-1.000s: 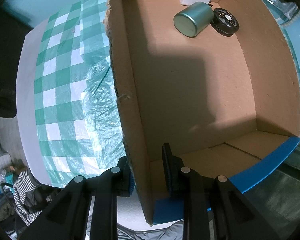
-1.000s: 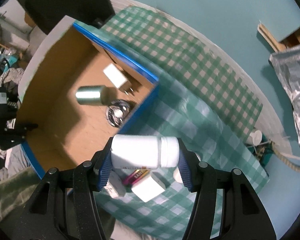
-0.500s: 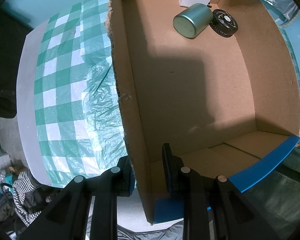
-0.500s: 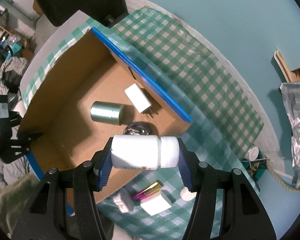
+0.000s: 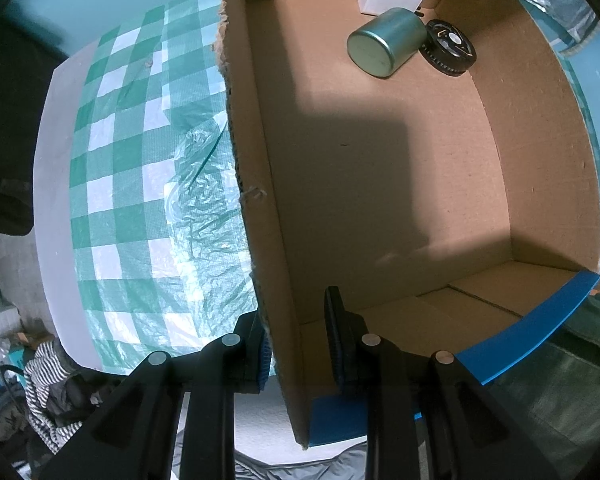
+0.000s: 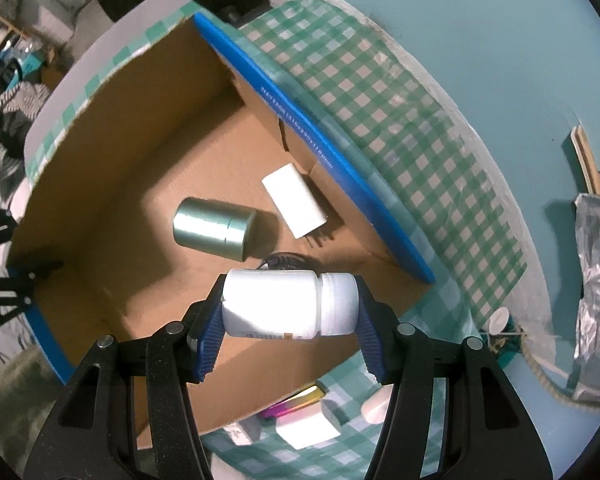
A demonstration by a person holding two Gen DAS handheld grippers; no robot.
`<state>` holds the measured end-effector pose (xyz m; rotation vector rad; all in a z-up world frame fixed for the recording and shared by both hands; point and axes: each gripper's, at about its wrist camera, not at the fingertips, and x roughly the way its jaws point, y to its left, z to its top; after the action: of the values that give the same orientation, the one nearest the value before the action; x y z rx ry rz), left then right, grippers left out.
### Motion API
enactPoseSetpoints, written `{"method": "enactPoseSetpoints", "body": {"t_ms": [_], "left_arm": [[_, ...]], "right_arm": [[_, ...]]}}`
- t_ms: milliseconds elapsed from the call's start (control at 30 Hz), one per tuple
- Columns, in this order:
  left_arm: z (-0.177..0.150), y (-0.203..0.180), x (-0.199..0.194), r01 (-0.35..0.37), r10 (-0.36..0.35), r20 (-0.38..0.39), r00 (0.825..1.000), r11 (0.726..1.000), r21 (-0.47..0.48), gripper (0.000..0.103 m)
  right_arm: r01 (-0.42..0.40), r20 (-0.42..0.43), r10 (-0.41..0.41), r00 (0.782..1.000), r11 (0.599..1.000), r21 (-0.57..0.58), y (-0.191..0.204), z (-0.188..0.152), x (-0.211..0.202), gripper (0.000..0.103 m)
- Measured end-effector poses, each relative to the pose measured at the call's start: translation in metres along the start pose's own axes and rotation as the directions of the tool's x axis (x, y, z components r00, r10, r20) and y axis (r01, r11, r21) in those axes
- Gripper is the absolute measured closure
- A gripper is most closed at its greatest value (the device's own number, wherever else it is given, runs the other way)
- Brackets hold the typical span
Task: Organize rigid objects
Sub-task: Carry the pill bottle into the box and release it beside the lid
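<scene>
While the green-and-white checked tablecloth (image 6: 428, 128) covers the table under everything, a large open cardboard box (image 5: 380, 184) with blue outer faces sits on it and fills most of both views. Left gripper (image 5: 296, 344) straddles the near side wall of that box, one finger outside and one inside; its blue pad on the outer side touches the cardboard, the inner finger stands slightly off the wall, so whether it actually pinches the wall cannot be told. Right gripper (image 6: 290, 312) hangs above the box opening, near its right-hand corner, with both blue pads pressed against the ends of a white pill bottle (image 6: 284, 304) held sideways, ribbed cap to the right. On the box floor, at the far end from the left gripper, a green metal tin (image 6: 214, 228) lies on its side; a white power adapter (image 6: 294, 204) lies just beside it against the wall, prongs toward the tin; a black round toothed disc (image 5: 448, 46) touches the tin. Outside the box, near the right gripper's side, sit a white block (image 6: 308, 428), a pink-gold flat item (image 6: 296, 400) and a small white cap (image 6: 500, 318). Crinkled foil (image 6: 596, 296) lies at the right edge.
</scene>
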<state>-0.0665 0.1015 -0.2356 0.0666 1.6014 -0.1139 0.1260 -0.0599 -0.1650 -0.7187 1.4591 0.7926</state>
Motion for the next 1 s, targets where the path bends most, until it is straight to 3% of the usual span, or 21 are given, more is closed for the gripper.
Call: {"method": "enactPoseSetpoints", "body": {"t_ms": [500,1000], "left_arm": [[0.000,0.001,0.000,-0.007,0.007,-0.004,1.000,1.000,0.000,0.079],[0.001,-0.001,-0.002,-0.007,0.007,-0.004,1.000,1.000,0.001,0.079]], "right_arm": [[0.021,-0.023,-0.021,1.000,1.000,0.003,-0.009,0.003,0.019,0.045],[0.022,0.008,-0.022,1.000,1.000,0.010,-0.008,-0.002,0.009,0.045]]}}
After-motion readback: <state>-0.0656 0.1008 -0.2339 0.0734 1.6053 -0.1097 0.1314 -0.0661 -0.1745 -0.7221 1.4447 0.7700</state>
